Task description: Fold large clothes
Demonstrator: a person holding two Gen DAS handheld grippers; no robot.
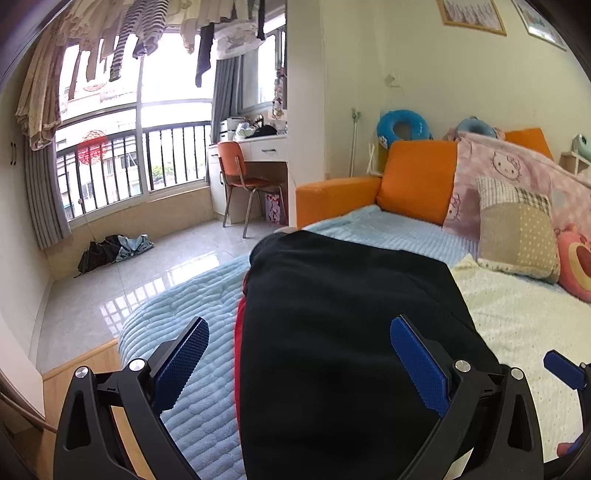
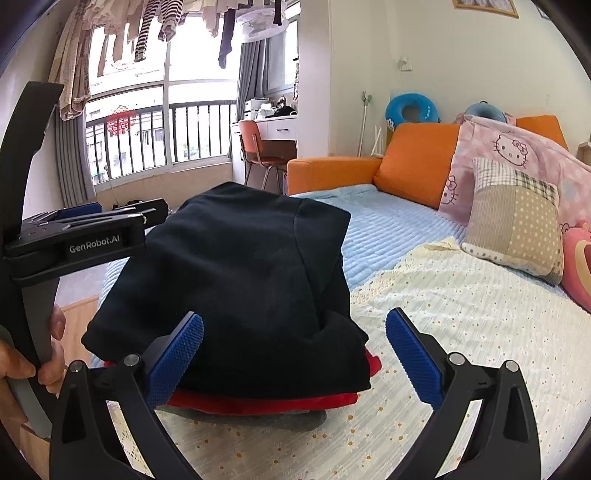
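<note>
Nearest, in the left wrist view: left gripper (image 1: pixel 299 341), blue pads spread wide, nothing between them, poised over the near part of a folded black garment (image 1: pixel 343 332). Black garment lying on the bed (image 1: pixel 192 417), filling the middle of the view, with a thin edge of red garment (image 1: pixel 239 332) showing along its left side. At the lower right edge, a blue fingertip of the right gripper (image 1: pixel 563 371), barely in frame.

Nearest, in the right wrist view: right gripper (image 2: pixel 294 341), jaws likewise spread apart and empty, left pad touching or just above the black garment (image 2: pixel 240 288), right pad over the pale floral bedspread (image 2: pixel 461 332). Stack seen from the side: black on top, red garment (image 2: pixel 280 400) under it, a grey layer (image 2: pixel 280 419) at the bottom. To the left, the left gripper (image 2: pixel 85 229) seen side-on, marked GenRobot.AI, with the person's hand (image 2: pixel 33 354) around its handle.

Further back: light blue quilted cover (image 2: pixel 388 229), patchwork pillow (image 2: pixel 517 225), pink cartoon-cat blanket (image 2: pixel 517 155), orange cushions (image 2: pixel 417 166).

Farthest: orange chair (image 1: pixel 240 173) at a white desk (image 1: pixel 258 147), dark umbrella (image 1: pixel 110 251) on the tiled floor, balcony window with railing (image 1: pixel 166 155), laundry (image 1: pixel 147 33) hanging overhead.
</note>
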